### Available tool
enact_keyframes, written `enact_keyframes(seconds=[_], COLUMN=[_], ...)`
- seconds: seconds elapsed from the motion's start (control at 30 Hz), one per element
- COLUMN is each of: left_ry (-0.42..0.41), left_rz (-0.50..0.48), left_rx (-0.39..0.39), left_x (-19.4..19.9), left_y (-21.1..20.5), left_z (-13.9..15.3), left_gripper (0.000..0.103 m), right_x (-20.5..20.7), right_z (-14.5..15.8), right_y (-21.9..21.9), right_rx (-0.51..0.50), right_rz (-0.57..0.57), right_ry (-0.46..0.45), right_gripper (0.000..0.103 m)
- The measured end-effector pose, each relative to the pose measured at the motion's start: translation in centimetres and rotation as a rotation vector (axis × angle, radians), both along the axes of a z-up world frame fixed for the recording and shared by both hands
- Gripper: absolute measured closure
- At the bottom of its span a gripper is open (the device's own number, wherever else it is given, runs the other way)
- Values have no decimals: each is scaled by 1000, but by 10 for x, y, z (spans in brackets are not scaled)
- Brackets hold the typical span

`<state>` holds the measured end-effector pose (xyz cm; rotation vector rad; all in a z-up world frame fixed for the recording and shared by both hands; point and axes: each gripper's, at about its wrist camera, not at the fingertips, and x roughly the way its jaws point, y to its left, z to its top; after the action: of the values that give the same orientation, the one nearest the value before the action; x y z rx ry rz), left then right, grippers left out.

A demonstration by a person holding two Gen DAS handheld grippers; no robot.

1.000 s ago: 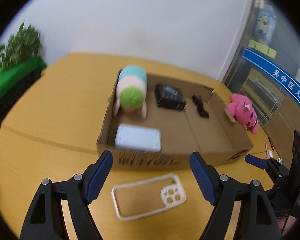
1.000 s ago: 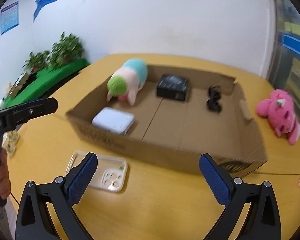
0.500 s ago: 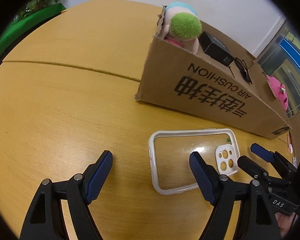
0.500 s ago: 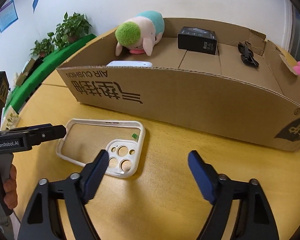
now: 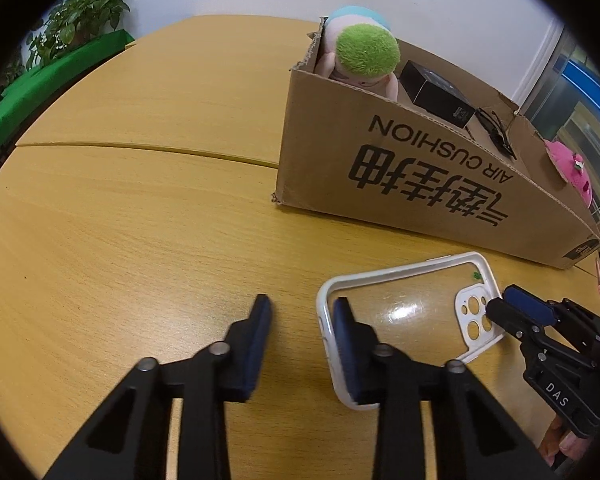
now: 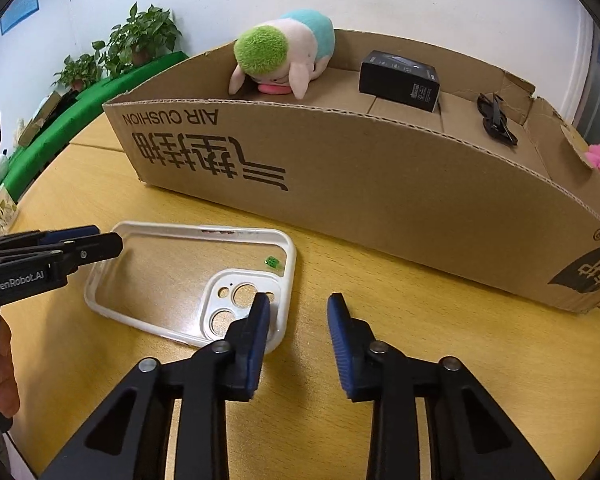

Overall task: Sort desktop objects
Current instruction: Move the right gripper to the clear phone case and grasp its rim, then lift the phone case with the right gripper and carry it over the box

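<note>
Both my grippers have narrowed and dropped onto the phone case (image 6: 188, 284), flat on the table (image 5: 120, 220) before the cardboard box (image 6: 380, 184). My left gripper (image 5: 302, 334) and right gripper (image 6: 298, 330), each part-open, straddle opposite end rims. A two-handed lift into the box looks imminent.

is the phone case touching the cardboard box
Apart. The right wrist view shows a strip of bare table between the phone case and the near wall of the cardboard box; the left wrist view shows the same gap.

Bright, even light from above; a white glare spot on the case (image 5: 404, 314). Soft shadows, sharp center, strong fisheye bending, black corners.
</note>
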<state>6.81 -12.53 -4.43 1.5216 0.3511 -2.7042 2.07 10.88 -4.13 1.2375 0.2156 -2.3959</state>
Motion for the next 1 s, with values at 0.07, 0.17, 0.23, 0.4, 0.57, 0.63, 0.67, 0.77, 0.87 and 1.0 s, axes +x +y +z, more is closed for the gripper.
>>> enact_keyframes(seconds=[0.07,0.17,0.23,0.4,0.57,0.63,0.67,0.77,0.87,1.0], left_ry=[2,0,0,8,45,79,94,159,240,338], left_rz=[-8,-21,-24,-28,-43,-52,-57,-74,-105,-153], left_rx=[34,60,59,70,67,55,50,35,2,-29], left_x=[1,2,2,4,5,7,7,5,2,-16], left_y=[0,4,8,14,21,25,26,34,44,63], left_z=[-1,-4,-5,-2,17,34,41,72,109,156], left_gripper=[83,93,95,95,96,96,96,96,96,97], right_x=[1,2,4,8,12,15,17,24,28,28], right_z=[0,1,1,1,6,15,21,45,75,120], right_y=[1,1,0,5,14,19,21,28,38,52], right_rx=[-3,-20,-26,-43,-67,-81,-88,-115,-153,-180], right_rz=[-1,8,15,12,-8,-14,-16,-30,-50,-80], right_ry=[3,-4,-7,-16,-15,5,21,82,156,273], right_gripper=[75,86,92,94,96,96,96,95,95,95])
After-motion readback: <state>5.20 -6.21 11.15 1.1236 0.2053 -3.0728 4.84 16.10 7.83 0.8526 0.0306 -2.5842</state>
